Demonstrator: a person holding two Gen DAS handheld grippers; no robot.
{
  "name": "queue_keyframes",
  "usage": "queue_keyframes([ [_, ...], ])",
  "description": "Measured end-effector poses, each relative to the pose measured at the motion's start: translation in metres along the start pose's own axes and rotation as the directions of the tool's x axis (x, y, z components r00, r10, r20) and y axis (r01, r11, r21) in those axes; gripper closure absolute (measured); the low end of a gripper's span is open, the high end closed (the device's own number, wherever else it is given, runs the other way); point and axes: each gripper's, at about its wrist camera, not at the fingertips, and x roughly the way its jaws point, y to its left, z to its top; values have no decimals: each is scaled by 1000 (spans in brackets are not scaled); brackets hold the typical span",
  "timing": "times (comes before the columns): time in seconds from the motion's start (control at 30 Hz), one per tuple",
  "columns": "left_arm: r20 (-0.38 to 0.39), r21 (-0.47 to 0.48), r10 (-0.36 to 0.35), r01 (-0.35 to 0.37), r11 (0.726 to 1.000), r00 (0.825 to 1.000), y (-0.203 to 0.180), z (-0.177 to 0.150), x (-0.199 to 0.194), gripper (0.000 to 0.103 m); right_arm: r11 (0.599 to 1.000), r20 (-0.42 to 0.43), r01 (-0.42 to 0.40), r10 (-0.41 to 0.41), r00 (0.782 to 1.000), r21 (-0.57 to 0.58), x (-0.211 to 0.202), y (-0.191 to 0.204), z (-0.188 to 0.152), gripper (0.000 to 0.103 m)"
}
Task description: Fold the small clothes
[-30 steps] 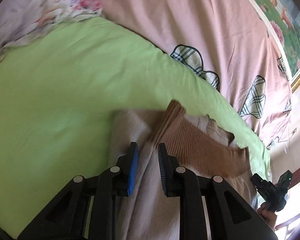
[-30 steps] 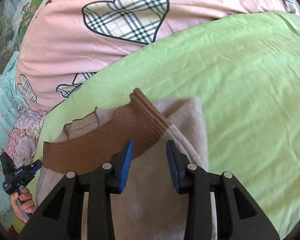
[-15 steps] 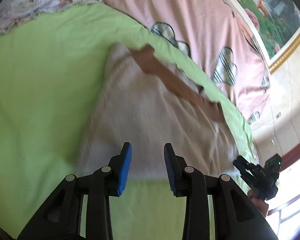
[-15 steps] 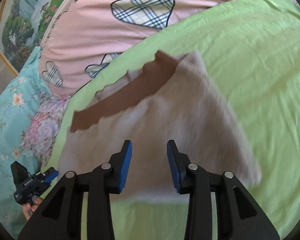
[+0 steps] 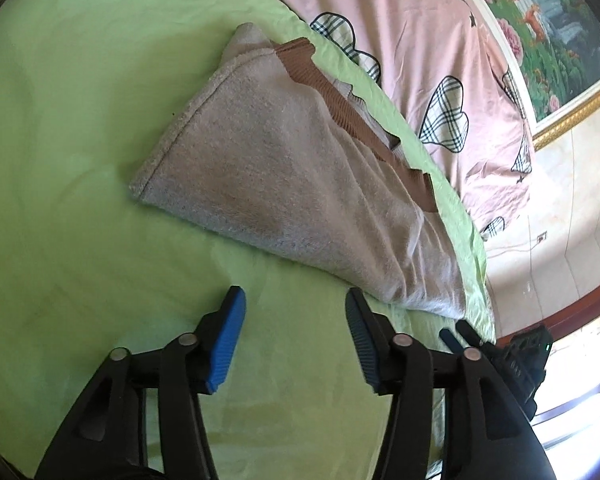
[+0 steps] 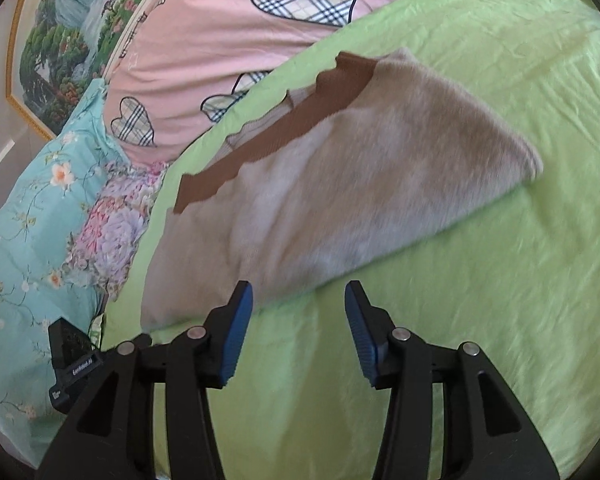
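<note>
A folded beige knit garment (image 5: pixel 284 176) with a brown ribbed band (image 5: pixel 340 100) along its far edge lies flat on the green sheet (image 5: pixel 80 160). It also shows in the right wrist view (image 6: pixel 340 184), with the brown band (image 6: pixel 284 128) at its far side. My left gripper (image 5: pixel 296 316) is open and empty, just short of the garment's near edge. My right gripper (image 6: pixel 298 312) is open and empty, at the garment's near edge. The right gripper (image 5: pixel 512 356) shows at the lower right of the left wrist view. The left gripper (image 6: pixel 74 364) shows at the lower left of the right wrist view.
A pink quilt with plaid hearts (image 5: pixel 420 60) lies beyond the green sheet, also in the right wrist view (image 6: pixel 228 32). A floral pillow (image 6: pixel 32 216) sits at the left. A framed landscape painting (image 5: pixel 548 32) hangs on the wall behind.
Both grippers have pulled back from on top of the garment to its near edge and opened wider. The garment now lies flat and folded, free of both grippers.
</note>
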Motion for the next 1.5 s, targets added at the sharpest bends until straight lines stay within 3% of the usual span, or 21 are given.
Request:
queue_keyframes([
  [0.17, 16, -44, -6, 7, 999, 1000, -1, 4, 11, 42, 1000, -25, -11, 10, 1000, -20, 4, 6, -11, 53],
  [0.43, 88, -122, -8, 19, 992, 996, 9, 30, 27, 43, 999, -34, -36, 35, 999, -22, 7, 14, -15, 53],
  [0.53, 111, -136, 17, -2, 991, 994, 13, 43, 31, 50, 999, -34, -45, 45, 998, -21, 7, 15, -13, 53],
  [0.6, 124, -162, 39, -19, 987, 991, 19, 53, 34, 63, 998, -34, -53, 53, 998, -17, 8, 15, -12, 53],
  [0.73, 134, -178, 59, -34, 983, 989, 26, 74, 40, 80, 998, -36, -66, 66, 997, -14, 9, 13, -6, 53],
  [0.77, 138, -162, 64, -41, 986, 988, 23, 78, 41, 89, 997, -34, -69, 69, 997, -16, 9, 13, -3, 53],
  [0.87, 173, -61, 97, -88, 994, 980, -4, 85, 38, 93, 997, -27, -74, 73, 997, -30, 8, 12, 10, 53],
  [0.97, 204, 124, 145, -173, 977, 968, -57, 88, 35, 94, 996, -1, -82, 82, 997, -35, 1, 5, 32, 53],
  [1.1, 201, 305, 65, -126, 944, 977, -124, 82, 44, 95, 996, 8, -85, 85, 996, -36, -1, -8, 68, 53],
  [1.23, 157, 419, 39, -103, 902, 987, -175, 65, 70, 95, 995, -17, -93, 93, 996, -38, 7, -14, 105, 53],
  [1.27, 137, 462, 39, -99, 881, 990, -189, 56, 84, 95, 993, -27, -109, 108, 994, -34, 10, -14, 112, 53],
  [1.37, 79, 517, 45, -79, 853, 996, -205, 38, 120, 95, 976, -86, -215, 216, 973, 17, 28, -18, 132, 52],
  [1.43, 24, 503, 57, -61, 862, 998, -202, 35, 138, 96, 966, -135, -251, 257, 957, 63, 46, -22, 142, 38],
  [1.5, -29, 480, 71, -48, 876, 997, -195, 32, 153, 96, 961, -173, -261, 273, 946, 90, 66, -21, 147, 37],
])
